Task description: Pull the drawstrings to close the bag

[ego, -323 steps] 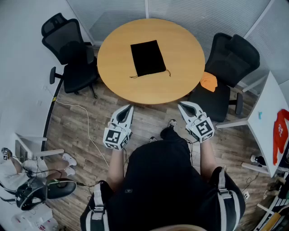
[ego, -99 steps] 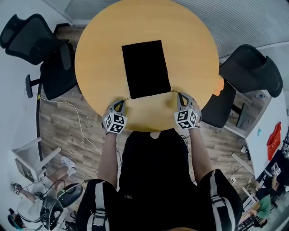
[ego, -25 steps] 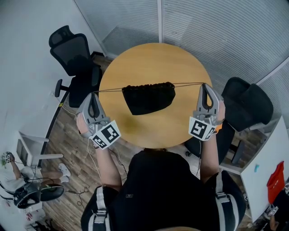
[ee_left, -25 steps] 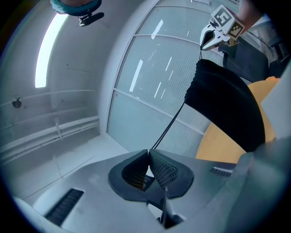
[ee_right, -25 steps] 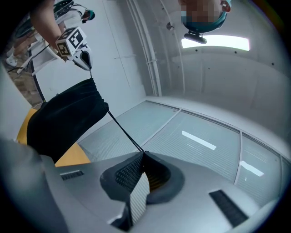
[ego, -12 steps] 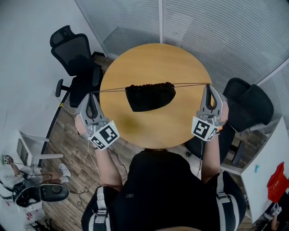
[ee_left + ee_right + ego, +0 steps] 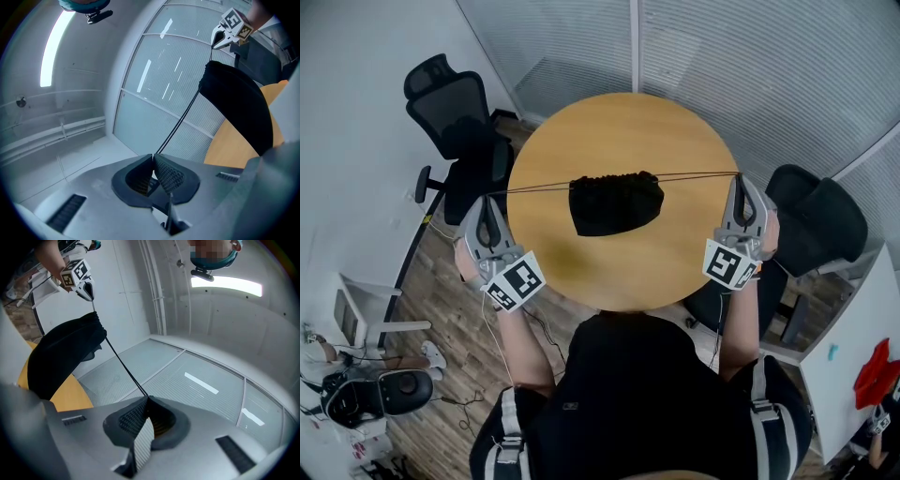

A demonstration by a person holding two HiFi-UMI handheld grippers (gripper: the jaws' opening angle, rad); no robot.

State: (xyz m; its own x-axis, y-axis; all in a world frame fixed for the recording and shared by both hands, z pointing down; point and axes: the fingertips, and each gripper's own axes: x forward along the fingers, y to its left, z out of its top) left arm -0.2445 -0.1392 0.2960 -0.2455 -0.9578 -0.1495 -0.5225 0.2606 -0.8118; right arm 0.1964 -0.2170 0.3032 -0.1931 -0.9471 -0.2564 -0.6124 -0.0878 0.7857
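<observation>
Two grippers: the left gripper [image 7: 486, 202] and the right gripper [image 7: 739, 180] were held well apart, one off each side of the round light-wood table [image 7: 619, 127], with the black fabric drawstring bag [image 7: 615, 203] between them.
Bag position: it hung in the air above the tabletop, roughly midway between the two grippers and clear of both, its mouth gathered into a bunched ridge at the top and its body drooping below.
Cords: the thin dark drawstrings [image 7: 534, 187] ran taut in a nearly straight line from the gathered mouth out to the tips of each gripper, one end going left and the other right.
Left jaws: pressed together, with a cord end pinched between the ribbed pads at their very tips; in the left gripper view the cord led straight from the tips up to the bag.
Right jaws: likewise closed tight on the other cord end, which ran from the tips to the bag in the right gripper view.
Contact: each gripper touched only its cord, not the cloth of the bag.
Surroundings: a black office chair [image 7: 455, 112] stood to the left of the table and a second black chair [image 7: 820, 225] to the right, with a striped glass partition [image 7: 750, 66] beyond.
</observation>
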